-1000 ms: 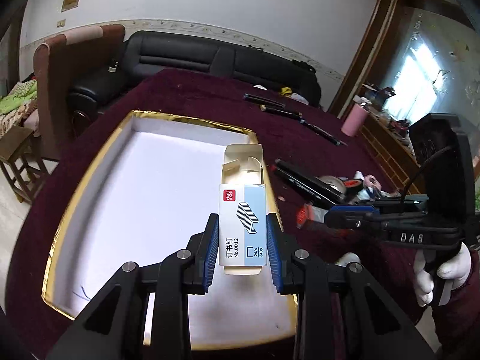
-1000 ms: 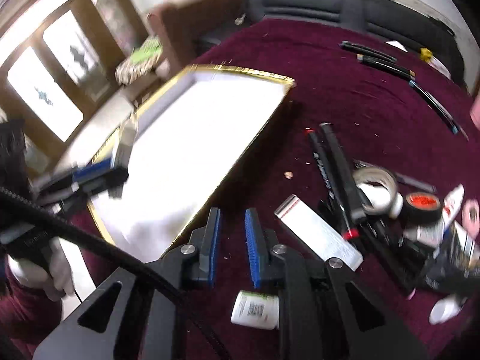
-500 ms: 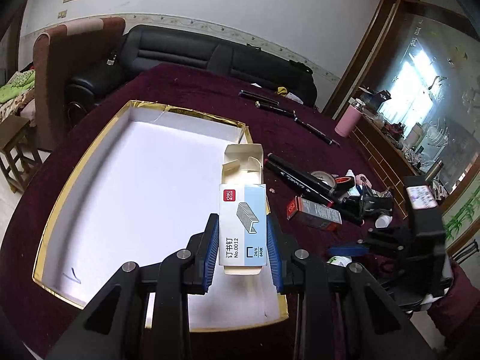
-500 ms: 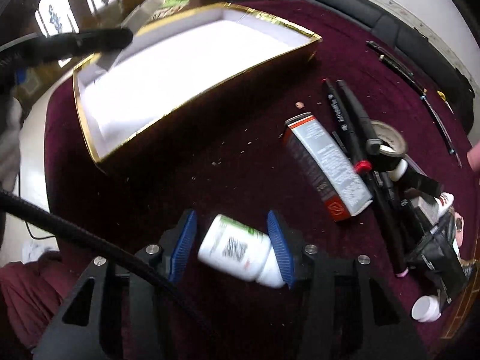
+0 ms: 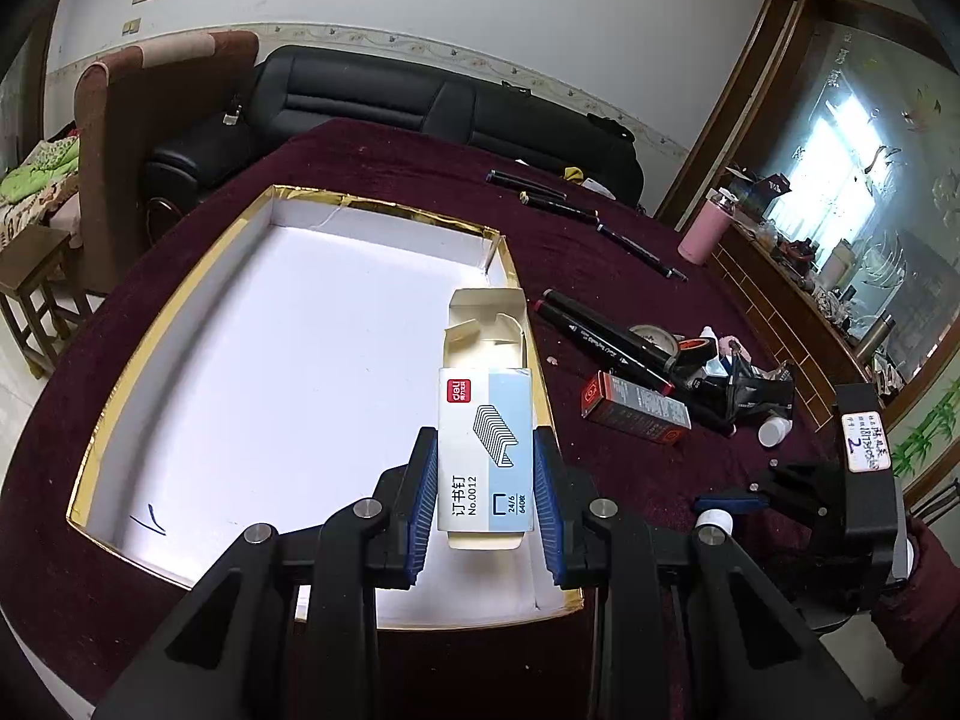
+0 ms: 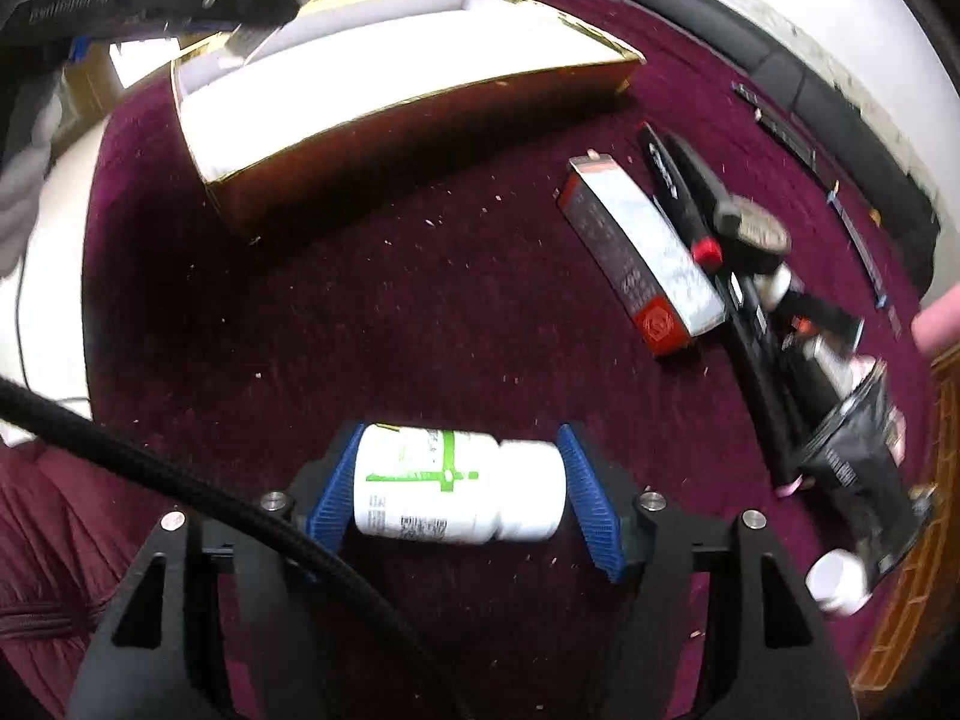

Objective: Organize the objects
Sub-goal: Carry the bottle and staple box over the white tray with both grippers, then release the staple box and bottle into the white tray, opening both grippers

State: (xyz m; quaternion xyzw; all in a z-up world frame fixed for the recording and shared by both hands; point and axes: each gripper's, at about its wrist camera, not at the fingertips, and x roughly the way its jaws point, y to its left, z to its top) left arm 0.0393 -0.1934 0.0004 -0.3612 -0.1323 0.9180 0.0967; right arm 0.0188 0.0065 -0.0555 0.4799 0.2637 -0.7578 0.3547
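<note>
My left gripper (image 5: 485,480) is shut on a blue and white staple box (image 5: 485,432) with its top flap open, held above the near right part of the gold-rimmed white tray (image 5: 180,300). My right gripper (image 6: 459,486) has its blue pads against both ends of a white pill bottle (image 6: 456,489) with a green label, lying sideways just above the maroon tablecloth. The tray also shows in the right wrist view (image 6: 420,102), far left of the bottle. The right gripper shows in the left wrist view (image 5: 732,504) to the right of the tray.
A red and grey carton (image 6: 642,264), black markers (image 6: 678,174), tape rolls (image 5: 654,336), a black pouch (image 6: 858,462) and a small white cap (image 6: 837,579) lie in a heap right of the tray. Pens (image 5: 540,195) lie far back. A pink flask (image 5: 705,228) stands beyond the table.
My right gripper has swung down to the pill bottle and closed its pads onto it. My left gripper keeps the staple box over the tray, almost still.
</note>
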